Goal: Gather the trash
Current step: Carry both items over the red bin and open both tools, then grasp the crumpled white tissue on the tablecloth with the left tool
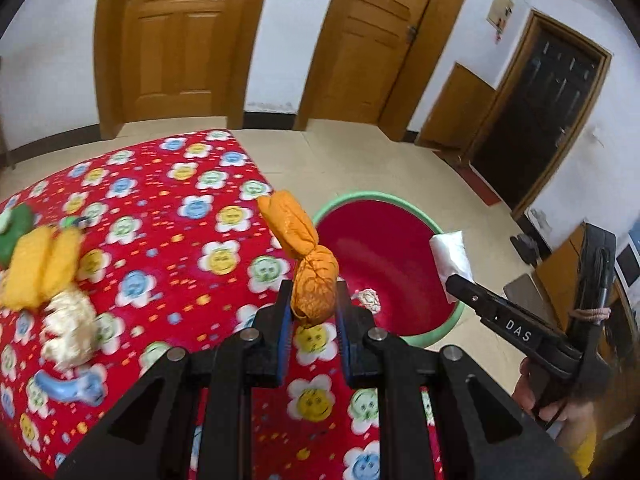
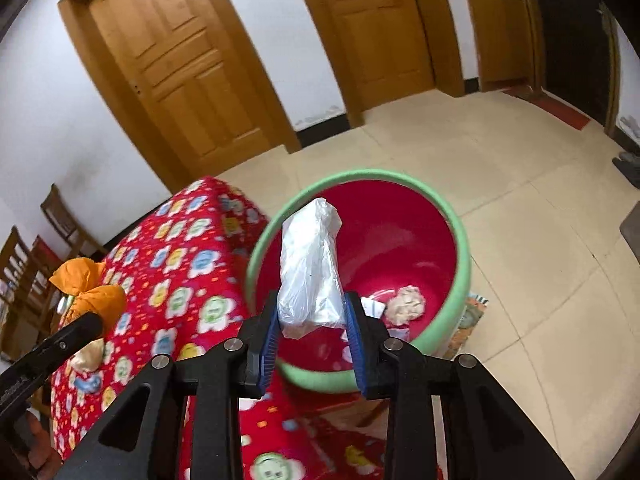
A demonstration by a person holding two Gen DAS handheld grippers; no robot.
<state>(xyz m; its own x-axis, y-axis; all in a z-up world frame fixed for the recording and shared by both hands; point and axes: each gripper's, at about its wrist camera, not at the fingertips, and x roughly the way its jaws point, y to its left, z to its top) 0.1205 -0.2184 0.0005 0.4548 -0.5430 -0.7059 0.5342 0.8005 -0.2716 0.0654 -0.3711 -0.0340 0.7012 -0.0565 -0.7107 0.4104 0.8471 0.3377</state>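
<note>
there were two claws, the left claw [image 1: 313,312] and the right claw [image 2: 311,320]. one orange knotted bag [image 1: 308,268] and one clear plastic bag [image 2: 312,272] were in view. one green-rimmed red bin [image 2: 460,248] held two crumpled wads [image 2: 408,304]. the tabletop [image 1: 160,208] carried one yellow cloth [image 1: 40,268], one cream wad [image 1: 70,332] and one blue bone-shaped toy [image 1: 72,386]. two closed wooden doors [image 1: 176,36] stood behind.

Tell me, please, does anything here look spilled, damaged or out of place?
Nothing looks spilled or damaged. The table holds several loose bits: a yellow piece, a cream crumpled wad and a blue bone-shaped item. They lie scattered, not in the basin on the floor.
</note>
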